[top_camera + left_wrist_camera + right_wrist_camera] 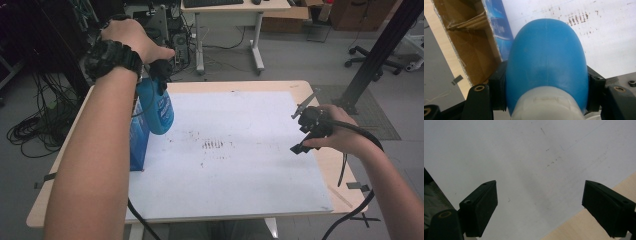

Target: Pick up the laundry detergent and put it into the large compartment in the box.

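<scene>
Forearm raised at near left, the left gripper clamps a blue plastic bottle above an open blue cardboard box; lowering it inside looks next. Right gripper waits wide, empty.

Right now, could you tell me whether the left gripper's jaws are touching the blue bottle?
Touching. The left gripper view shows the left gripper with both black jaws pressed flat against opposite sides of the blue bottle, with no gap showing.
</scene>
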### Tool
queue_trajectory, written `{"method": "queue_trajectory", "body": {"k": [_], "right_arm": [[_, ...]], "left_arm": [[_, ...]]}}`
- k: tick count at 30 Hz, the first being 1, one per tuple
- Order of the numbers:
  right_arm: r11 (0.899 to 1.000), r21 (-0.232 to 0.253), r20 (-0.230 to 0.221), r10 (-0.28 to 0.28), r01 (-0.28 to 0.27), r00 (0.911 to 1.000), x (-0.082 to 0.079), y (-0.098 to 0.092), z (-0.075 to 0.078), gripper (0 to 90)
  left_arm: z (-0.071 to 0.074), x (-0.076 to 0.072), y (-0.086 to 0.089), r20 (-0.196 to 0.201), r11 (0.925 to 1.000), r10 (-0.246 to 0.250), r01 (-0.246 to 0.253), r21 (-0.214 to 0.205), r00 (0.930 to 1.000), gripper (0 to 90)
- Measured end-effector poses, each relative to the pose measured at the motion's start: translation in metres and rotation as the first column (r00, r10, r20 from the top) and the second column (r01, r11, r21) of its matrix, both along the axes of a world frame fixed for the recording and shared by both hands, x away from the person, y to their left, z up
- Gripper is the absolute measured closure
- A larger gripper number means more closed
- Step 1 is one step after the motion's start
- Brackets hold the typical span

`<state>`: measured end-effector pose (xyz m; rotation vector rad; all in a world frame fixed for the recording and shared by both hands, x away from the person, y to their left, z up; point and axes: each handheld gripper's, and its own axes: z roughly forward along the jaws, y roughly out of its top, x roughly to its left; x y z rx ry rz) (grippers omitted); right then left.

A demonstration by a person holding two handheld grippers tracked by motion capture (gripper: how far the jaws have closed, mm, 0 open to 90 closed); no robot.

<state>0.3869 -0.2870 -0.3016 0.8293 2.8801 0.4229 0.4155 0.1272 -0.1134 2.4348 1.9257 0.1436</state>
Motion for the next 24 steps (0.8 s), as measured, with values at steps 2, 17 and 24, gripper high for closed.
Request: {"method": "queue_trajectory", "body": {"k": [2, 17, 24], "right_arm": [[1.000, 0.000, -0.003, 0.000, 0.000, 1.0000, 0.001, 0.000, -0.001, 13.2], [1.000, 0.001, -0.018, -0.012, 0.012, 0.9998, 0.006, 0.001, -0.006, 13.4], [1.000, -0.001, -0.027, -0.013, 0.013, 0.9995, 0.009, 0.003, -0.009, 13.4]], "left_arm": [[0.000, 0.000, 0.004, -0.001, 1.0000, 0.006, -0.006, 0.008, 1.0000, 37.6], [0.003, 0.004, 0.048, 0.010, 0.9961, 0.088, -0.088, 0.006, 0.9961, 37.5], [0.007, 0.004, 0.064, 0.020, 0.9928, 0.120, -0.120, 0.008, 0.9926, 37.6]]}}
